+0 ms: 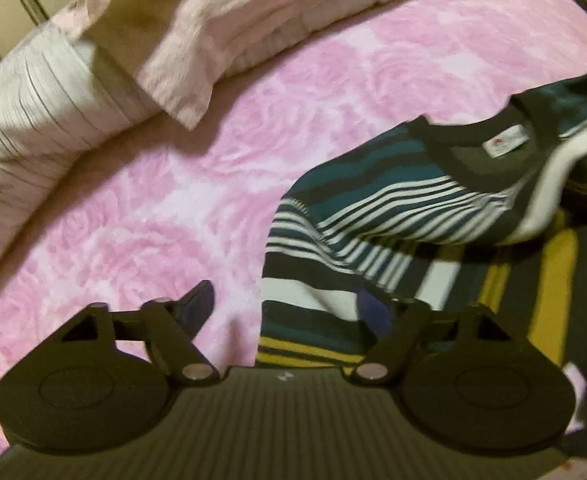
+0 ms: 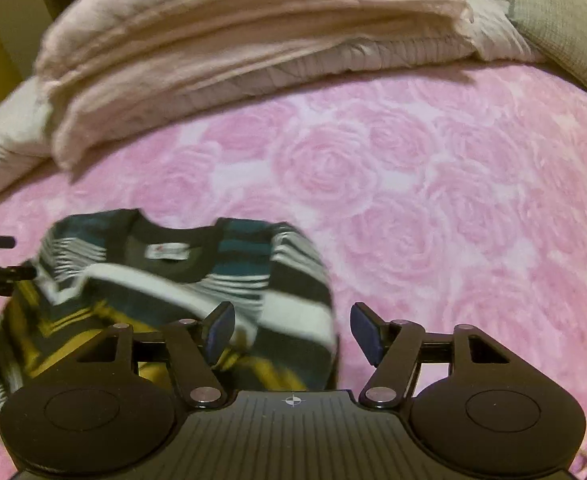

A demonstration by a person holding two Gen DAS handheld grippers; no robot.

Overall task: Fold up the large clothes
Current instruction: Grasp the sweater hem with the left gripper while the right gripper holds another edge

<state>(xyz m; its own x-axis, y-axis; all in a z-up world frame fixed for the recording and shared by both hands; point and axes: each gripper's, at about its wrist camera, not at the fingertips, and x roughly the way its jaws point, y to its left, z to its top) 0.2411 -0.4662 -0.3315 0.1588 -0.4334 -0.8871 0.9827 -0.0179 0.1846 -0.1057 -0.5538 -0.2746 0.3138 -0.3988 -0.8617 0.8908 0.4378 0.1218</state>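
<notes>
Black ribbed tool [image 2: 291, 330], blue pads [image 2: 220, 330] (silver pivot screws)

no legible text in either view

the only printed item is a small white label [image 1: 507, 145] sewn inside the dark neckband of the striped sweater [image 1: 393, 200]. in the left wrist view it carries a small red mark at its left end and a faint line of pale print beside it, too blurred to read. in the right wrist view the same label [image 2: 168, 252] sits inside the collar of the sweater [image 2: 197, 280], again with a red speck and grey smudged lettering that cannot be made out. no brand, number or size can be read from it.
</notes>
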